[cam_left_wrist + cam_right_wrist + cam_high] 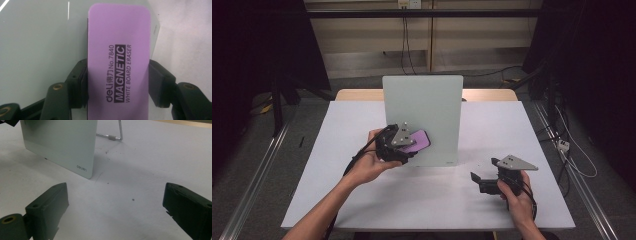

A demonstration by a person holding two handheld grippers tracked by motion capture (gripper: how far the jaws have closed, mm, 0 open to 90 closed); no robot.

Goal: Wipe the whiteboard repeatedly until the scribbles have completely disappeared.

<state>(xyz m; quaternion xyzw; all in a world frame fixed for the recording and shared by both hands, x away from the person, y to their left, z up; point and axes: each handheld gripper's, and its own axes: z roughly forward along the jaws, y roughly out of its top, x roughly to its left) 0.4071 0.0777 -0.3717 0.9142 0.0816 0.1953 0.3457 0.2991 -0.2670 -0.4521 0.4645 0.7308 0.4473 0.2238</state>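
Note:
A pale green glass whiteboard (424, 107) stands propped upright in the middle of the white table (362, 200). My left gripper (408, 146) is shut on a purple magnetic whiteboard eraser (418, 140), holding it against the board's lower left face. In the left gripper view the eraser (118, 55) fills the gap between both jaws and lies flat on the board (37, 45). My right gripper (477, 180) rests low at the front right of the table, open and holding nothing. Its view shows the board's lower corner (62, 147) and its wire stand (117, 136) ahead.
The table's wooden far edge (357, 94) shows behind the board. Cables (572, 150) run along the floor on the right, and metal rails (257, 165) flank the table. Bare tabletop (130, 182) lies between the right gripper and the board.

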